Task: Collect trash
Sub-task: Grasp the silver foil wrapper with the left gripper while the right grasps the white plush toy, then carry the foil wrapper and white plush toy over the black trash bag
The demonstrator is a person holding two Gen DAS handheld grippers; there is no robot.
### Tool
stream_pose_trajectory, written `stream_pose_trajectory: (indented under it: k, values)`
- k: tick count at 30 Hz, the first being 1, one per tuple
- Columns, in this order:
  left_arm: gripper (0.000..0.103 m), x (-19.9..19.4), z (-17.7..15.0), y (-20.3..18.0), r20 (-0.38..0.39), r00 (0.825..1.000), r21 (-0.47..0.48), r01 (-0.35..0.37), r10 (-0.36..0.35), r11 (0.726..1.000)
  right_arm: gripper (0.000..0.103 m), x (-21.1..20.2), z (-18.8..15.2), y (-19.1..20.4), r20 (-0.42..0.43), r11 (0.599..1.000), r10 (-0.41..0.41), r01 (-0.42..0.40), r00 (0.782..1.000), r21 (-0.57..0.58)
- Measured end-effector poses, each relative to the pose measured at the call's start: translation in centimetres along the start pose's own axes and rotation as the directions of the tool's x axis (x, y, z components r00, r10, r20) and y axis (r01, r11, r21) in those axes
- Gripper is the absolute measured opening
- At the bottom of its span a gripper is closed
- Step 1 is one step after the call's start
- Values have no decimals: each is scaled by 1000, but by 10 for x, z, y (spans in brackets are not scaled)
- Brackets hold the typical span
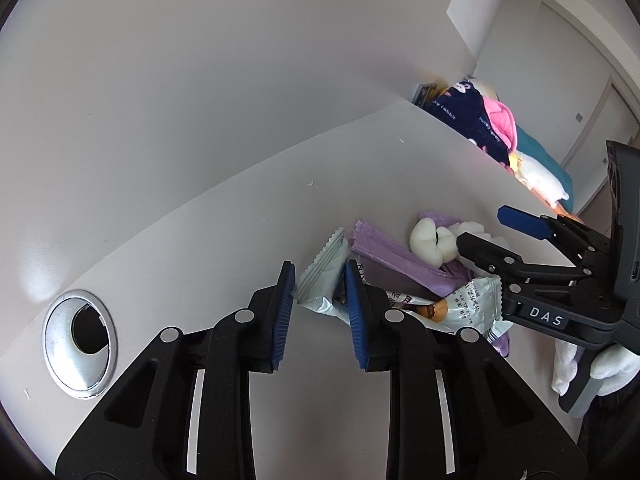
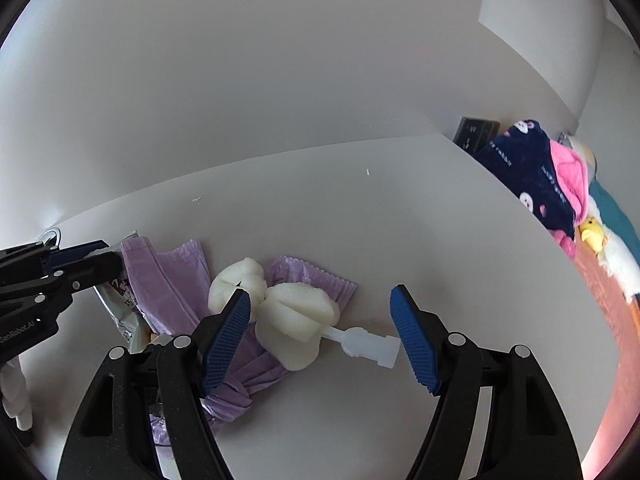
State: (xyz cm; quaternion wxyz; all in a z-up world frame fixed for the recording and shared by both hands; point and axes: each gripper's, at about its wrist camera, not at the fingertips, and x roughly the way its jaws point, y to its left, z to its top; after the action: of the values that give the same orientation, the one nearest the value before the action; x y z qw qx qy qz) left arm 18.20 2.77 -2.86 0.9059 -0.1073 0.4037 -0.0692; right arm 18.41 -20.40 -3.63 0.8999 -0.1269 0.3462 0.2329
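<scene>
A purple trash bag (image 1: 394,258) (image 2: 168,280) lies crumpled on the white desk (image 1: 240,216) (image 2: 400,216). Pale snack wrappers (image 1: 324,276) (image 1: 472,308) lie on and beside it. A white foam sponge brush (image 2: 292,312) with a plastic handle (image 2: 368,342) rests on the bag; it also shows in the left wrist view (image 1: 434,244). My left gripper (image 1: 318,312) is open, its jaws around the corner of a wrapper. My right gripper (image 2: 320,328) is open wide, astride the sponge brush, and shows from the side in the left wrist view (image 1: 484,232).
A silver cable grommet (image 1: 80,342) is set in the desk at the left. Beyond the desk's right edge lies a bed with a navy and pink blanket (image 2: 536,184) (image 1: 476,120) and plush toys (image 2: 596,236). A wall runs behind the desk.
</scene>
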Motion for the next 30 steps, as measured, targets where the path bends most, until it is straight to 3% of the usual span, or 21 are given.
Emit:
stream_pose_trajectory:
  k: [2,5,9,19,30]
  values:
    - [25,-1,-1,3,1,1000,-11,13,-13,1000,68,3,-1,-2,-15,999,33,-33,999,11]
    - [25,0,-1,3,4,1000,-14,22,-21,1000,41,6,-3,1,-46,995,96,-96,994,3]
    - [25,0,-1,5,-6,999,-29,31,-31,999,26,0,-9,10,-55,997,70,-71,996,-20]
    - [24,-12,5,14,-7,998,-102,57,-58,993,23,-33,-24,-13,12,985,69,-70,998,157]
    - [15,-47,6,6,119,989,-99,103,-91,990,23,-81,-46,-40,89,963,44,-66,995,259]
